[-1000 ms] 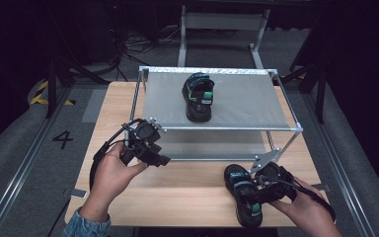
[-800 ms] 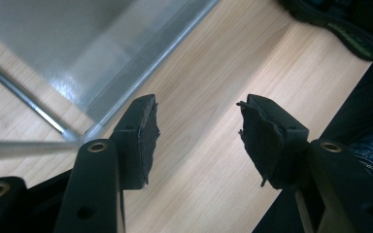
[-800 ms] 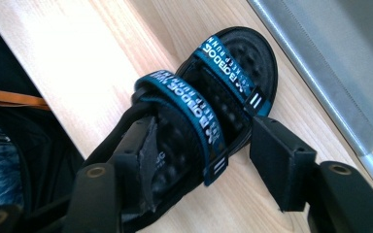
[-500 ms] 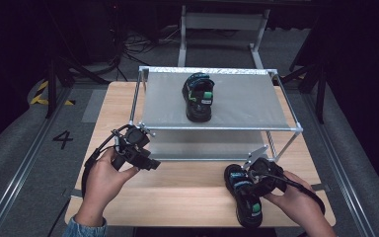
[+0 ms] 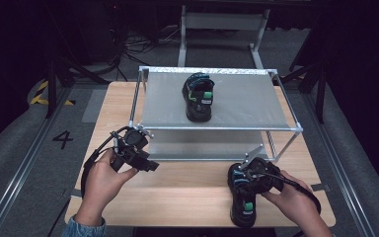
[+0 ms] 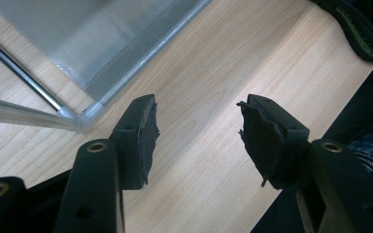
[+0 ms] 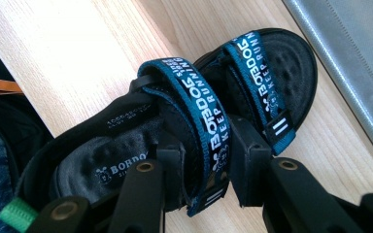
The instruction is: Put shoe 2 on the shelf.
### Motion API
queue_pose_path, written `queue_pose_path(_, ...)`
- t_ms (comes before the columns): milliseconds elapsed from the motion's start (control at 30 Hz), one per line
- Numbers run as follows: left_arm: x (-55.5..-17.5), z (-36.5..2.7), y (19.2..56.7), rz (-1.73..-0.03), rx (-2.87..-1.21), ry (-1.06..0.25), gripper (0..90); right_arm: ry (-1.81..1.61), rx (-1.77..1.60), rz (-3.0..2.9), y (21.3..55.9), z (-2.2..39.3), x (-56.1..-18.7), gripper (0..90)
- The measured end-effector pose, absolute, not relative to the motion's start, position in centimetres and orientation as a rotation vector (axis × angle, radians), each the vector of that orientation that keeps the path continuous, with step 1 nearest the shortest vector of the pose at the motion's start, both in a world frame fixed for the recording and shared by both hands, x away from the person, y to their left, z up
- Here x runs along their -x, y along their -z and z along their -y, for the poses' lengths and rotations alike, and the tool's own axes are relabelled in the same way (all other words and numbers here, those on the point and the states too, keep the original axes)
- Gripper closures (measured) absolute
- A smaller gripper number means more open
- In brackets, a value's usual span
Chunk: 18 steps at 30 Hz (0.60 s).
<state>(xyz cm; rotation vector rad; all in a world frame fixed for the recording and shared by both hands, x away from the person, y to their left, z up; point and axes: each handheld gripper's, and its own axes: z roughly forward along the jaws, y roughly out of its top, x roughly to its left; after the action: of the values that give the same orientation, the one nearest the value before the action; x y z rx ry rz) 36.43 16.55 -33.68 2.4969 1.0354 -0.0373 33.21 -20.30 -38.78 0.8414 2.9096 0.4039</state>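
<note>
Jaws astride sandal strap [image 7: 209,121], table edge [image 5: 197,219] close

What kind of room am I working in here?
Probably a lab or recording studio, not a home: a wooden table bearing a bare metal rack, dark surroundings, loose cables on the floor, and a floor marking "4".

**Your gear, up close**

You wear a blue denim sleeve [image 5: 83,228]. Your left gripper [image 6: 196,133] has matte black jaws with frayed dark pads and brass-ringed holes behind them; your right gripper [image 7: 205,162] matches. A black cable [image 5: 90,165] loops behind.
</note>
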Motion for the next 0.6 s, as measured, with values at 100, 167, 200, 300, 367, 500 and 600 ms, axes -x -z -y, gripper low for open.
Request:
queue_pose_path(100,-36.6,-16.7,33.7,-1.038,-2.494,0.043,46.8,-0.414,-0.848,-2.916,38.7,20.5,-33.4,70.0)
queue_pose_path(167,-36.6,-16.9,33.6,-1.033,-2.489,0.044,46.8,-0.415,-0.858,-2.924,38.6,20.6,-33.6,70.0)
queue_pose_path(200,-36.6,-17.0,33.6,-1.032,-2.486,0.046,46.8,-0.408,-0.859,-2.927,38.6,20.6,-33.6,70.1)
queue_pose_path(300,-36.7,-17.3,33.5,-1.037,-2.479,0.045,46.7,-0.384,-0.84,-2.939,38.4,20.4,-33.6,70.0)
queue_pose_path(367,-36.8,-17.4,33.5,-1.031,-2.486,0.04,46.6,-0.37,-0.827,-2.945,38.1,20.5,-33.7,70.0)
queue_pose_path(500,-36.8,-17.6,33.6,-1.043,-2.478,0.052,46.1,-0.375,-0.818,-2.94,37.5,20.7,-33.8,70.0)
queue_pose_path(600,-36.9,-17.9,33.6,-1.038,-2.481,0.053,45.9,-0.387,-0.807,-2.943,37.1,20.9,-33.8,70.0)
